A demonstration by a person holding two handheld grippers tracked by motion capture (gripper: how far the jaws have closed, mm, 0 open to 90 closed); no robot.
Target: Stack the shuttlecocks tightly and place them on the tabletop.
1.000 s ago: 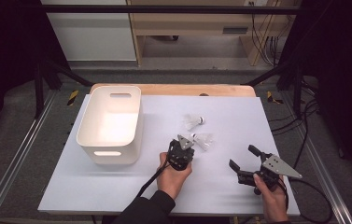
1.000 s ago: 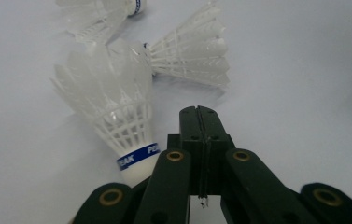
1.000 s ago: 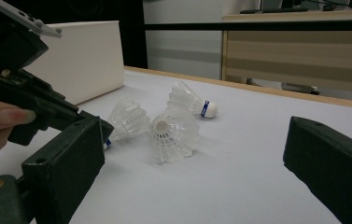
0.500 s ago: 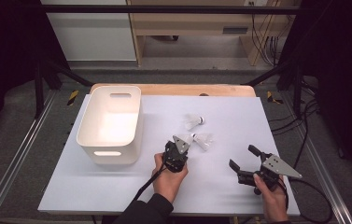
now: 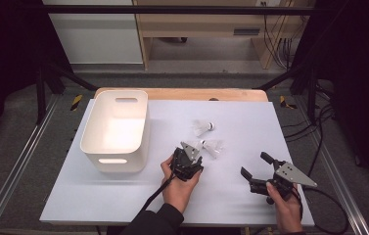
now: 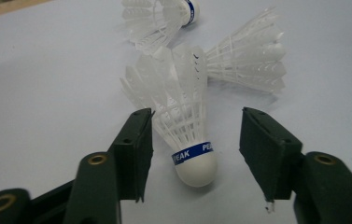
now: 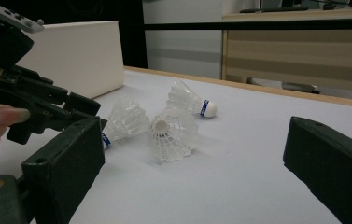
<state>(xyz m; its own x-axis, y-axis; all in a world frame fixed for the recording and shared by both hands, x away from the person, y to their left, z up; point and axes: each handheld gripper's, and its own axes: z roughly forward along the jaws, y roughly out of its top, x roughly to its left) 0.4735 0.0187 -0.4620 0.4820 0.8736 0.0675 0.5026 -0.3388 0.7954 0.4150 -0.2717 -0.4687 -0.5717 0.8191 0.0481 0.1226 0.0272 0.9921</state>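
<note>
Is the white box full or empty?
Empty. The high view looks down into the white box, and its inside shows bare white walls and floor.

The high view looks forward and down from above my side of the table (image 5: pixel 123 205), far enough back to take in the whole top and the floor beyond. The camera on my left hand-held gripper (image 6: pixel 194 140) sits low and very close, facing along its jaws across the tabletop. The one on my right hand-held gripper (image 7: pixel 192 186) is also low, looking level toward the far edge. All three views share the shuttlecocks (image 5: pixel 210 147) lying mid-table; the right gripper view also catches my left hand-held gripper.
</note>
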